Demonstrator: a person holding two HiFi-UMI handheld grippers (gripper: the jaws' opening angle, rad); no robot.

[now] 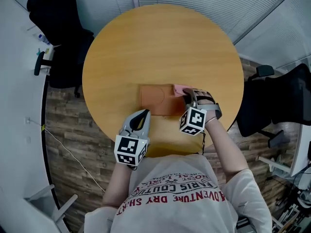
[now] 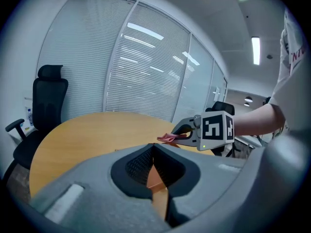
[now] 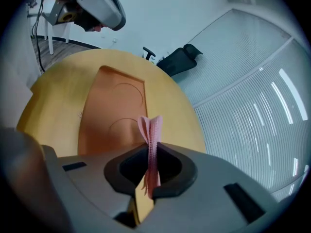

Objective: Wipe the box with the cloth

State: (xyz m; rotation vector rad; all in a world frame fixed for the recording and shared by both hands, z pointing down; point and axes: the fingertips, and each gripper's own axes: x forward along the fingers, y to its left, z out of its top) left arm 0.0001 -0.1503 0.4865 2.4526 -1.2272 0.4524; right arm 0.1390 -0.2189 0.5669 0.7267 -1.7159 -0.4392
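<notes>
One round table [image 1: 160, 42], one flat box [image 1: 155, 101], one pink cloth [image 1: 179, 89], two tools [image 1: 145, 112] [image 1: 187, 93], two black chairs [image 1: 58, 18] [image 1: 286, 96].

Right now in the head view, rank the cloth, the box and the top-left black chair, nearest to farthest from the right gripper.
1. Cloth, pinched in the right gripper's jaws.
2. Box, just left of it.
3. Black chair, far upper left.

Head view steeply down over table [image 1: 160, 42], both gripper views low, close, sharing the box [image 1: 156, 99] on it.
</notes>
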